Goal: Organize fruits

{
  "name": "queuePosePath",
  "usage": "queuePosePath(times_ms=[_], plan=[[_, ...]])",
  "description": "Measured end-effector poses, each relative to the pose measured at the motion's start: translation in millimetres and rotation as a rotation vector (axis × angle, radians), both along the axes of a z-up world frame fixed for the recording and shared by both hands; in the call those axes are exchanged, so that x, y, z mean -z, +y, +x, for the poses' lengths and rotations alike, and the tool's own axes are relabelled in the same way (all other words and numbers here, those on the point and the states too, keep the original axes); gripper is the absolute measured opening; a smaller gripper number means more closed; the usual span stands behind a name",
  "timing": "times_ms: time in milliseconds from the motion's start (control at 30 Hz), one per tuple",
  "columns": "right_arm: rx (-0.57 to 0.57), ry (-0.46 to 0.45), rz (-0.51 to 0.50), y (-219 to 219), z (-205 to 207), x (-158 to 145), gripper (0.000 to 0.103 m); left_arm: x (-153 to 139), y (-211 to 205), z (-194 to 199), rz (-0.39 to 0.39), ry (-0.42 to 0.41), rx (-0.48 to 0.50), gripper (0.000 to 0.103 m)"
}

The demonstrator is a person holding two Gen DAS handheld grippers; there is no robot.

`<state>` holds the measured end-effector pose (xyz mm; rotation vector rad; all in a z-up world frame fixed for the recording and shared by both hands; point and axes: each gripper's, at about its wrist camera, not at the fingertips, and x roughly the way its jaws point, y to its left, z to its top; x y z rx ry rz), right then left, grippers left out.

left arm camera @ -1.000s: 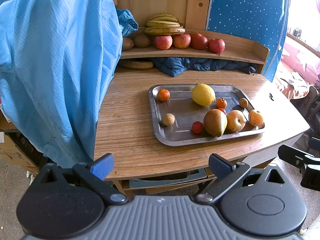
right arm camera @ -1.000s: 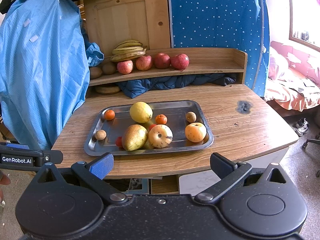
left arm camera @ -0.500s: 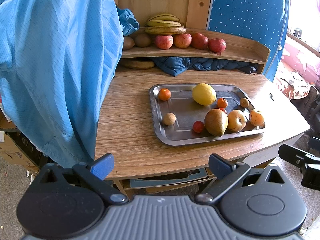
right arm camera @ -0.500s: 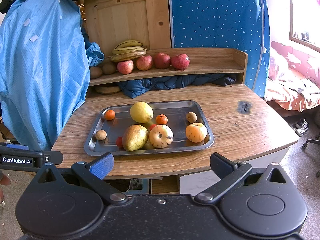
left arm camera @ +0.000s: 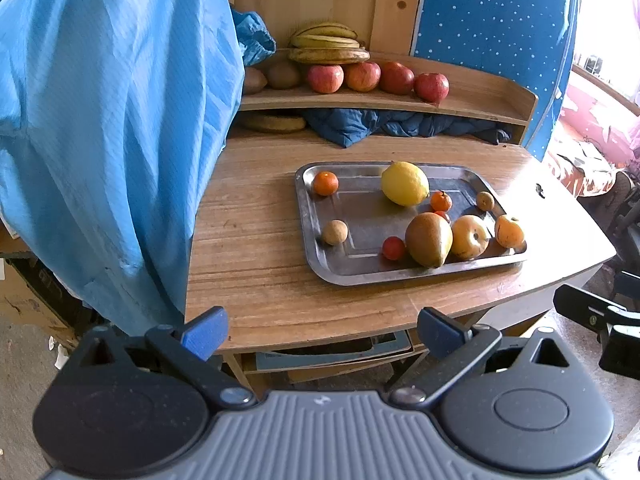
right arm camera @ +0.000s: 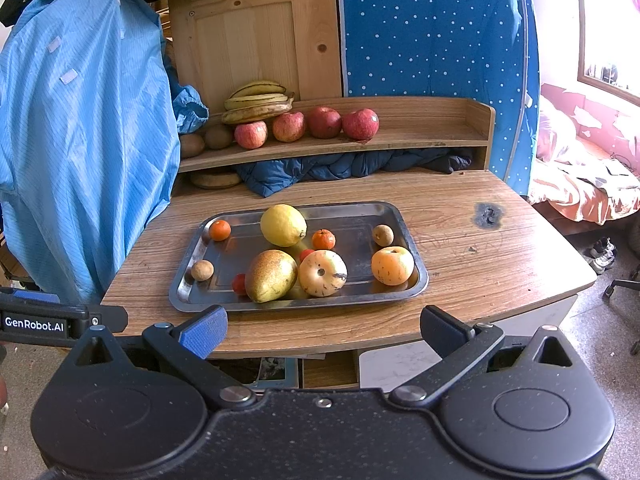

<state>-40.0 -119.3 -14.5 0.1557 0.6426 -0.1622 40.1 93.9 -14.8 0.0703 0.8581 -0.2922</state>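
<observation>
A steel tray (right arm camera: 400, 216) (left arm camera: 308, 216) lies on the wooden table and holds a yellow lemon (right arm camera: 283, 225) (left arm camera: 404, 183), a brown pear (right arm camera: 271, 275) (left arm camera: 428, 239), a pale apple (right arm camera: 322, 273) (left arm camera: 469, 237), an orange fruit (right arm camera: 392, 265) (left arm camera: 509, 231), small tangerines, red cherry tomatoes and small brown fruits. My left gripper (left arm camera: 320, 330) hangs open off the table's front edge, left of the tray. My right gripper (right arm camera: 322, 330) is open too, in front of the tray, nothing between its fingers.
A wooden shelf (right arm camera: 420, 136) at the back carries bananas (right arm camera: 258, 102), several red apples (right arm camera: 326, 122) and kiwis (right arm camera: 218, 136). Dark blue cloth (right arm camera: 340, 166) fills the space under it. A blue garment (right arm camera: 80, 140) hangs at the left. A bed (right arm camera: 592, 184) lies right.
Both views have shifted only slightly toward the table; the tray appears a touch lower and closer. No fruit has moved and both grippers stay open.
</observation>
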Motion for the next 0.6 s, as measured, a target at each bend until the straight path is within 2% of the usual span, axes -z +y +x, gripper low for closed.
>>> queuePosePath(times_ms=[600], plan=[[-0.002,0.001,-0.002,1.6,1.1,-0.1,0.102,0.6,-0.3,2.2,-0.003,0.002,0.001,0.102]])
